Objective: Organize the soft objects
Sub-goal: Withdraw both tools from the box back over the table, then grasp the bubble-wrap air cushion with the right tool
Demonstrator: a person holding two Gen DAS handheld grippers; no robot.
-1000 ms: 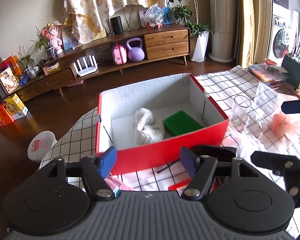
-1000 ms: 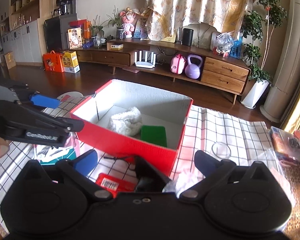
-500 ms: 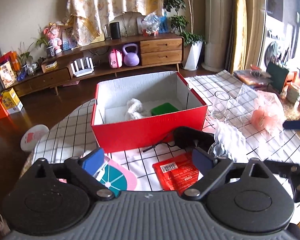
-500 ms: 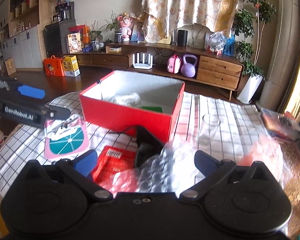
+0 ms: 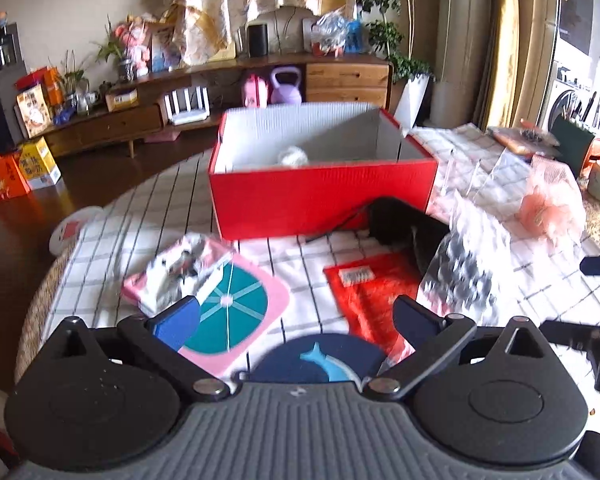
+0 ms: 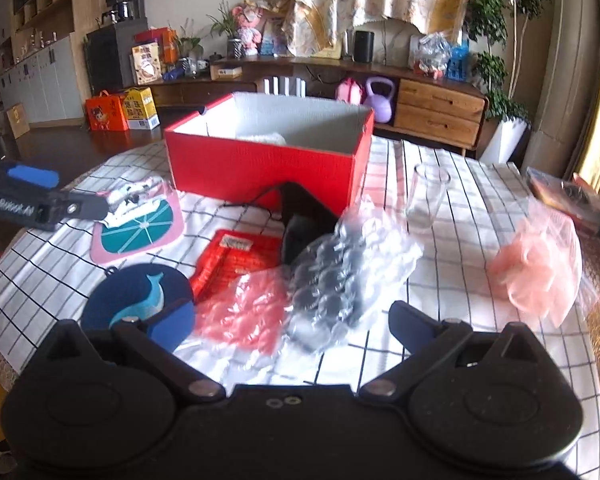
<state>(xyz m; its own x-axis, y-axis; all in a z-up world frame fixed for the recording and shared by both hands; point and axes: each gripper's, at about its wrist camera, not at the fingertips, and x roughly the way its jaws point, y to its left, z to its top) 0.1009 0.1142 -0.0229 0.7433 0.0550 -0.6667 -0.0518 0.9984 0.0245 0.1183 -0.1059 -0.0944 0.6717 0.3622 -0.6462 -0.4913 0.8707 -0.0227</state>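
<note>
Sunlit living room behind, and up front a worktop (image 6: 452, 280) under a black-and-white checked cloth, crowded with soft bits. Both grippers are spread wide with nothing between the jaws: the left gripper (image 5: 296, 322) hangs over the near edge, the right gripper (image 6: 288, 322) sits low in front of a crumpled bubble wrap (image 6: 340, 276).

That wrap looks like the next pick. It lies just beside a red bag (image 6: 240, 256) and partly over a black pouch (image 6: 300, 224), so my advice is to come in low, pinch a thick fold near the middle and lift straight up, or the jaws may drag the red bag along. Squeeze firmly; air-filled film springs back and slips.

Destination is the red box (image 6: 260, 160), corrugated card with a white lining, standing beyond the clutter. Something white and fluffy (image 5: 294, 157) already peeks over its front wall.

Other candidates: a pink mesh puff (image 6: 536, 268), gauzy and loose, well off to the right; a flat round navy mat (image 6: 140, 300) with a whale on it, near the right gripper's left finger; a pink pad (image 5: 236, 308) with a teal panel, thin and floppy, with a small printed packet (image 5: 176, 272) lying on its corner.

One hazard is the clear glass (image 6: 426, 196), upright near the box's right corner. Swing the wrap wide of it.
</note>
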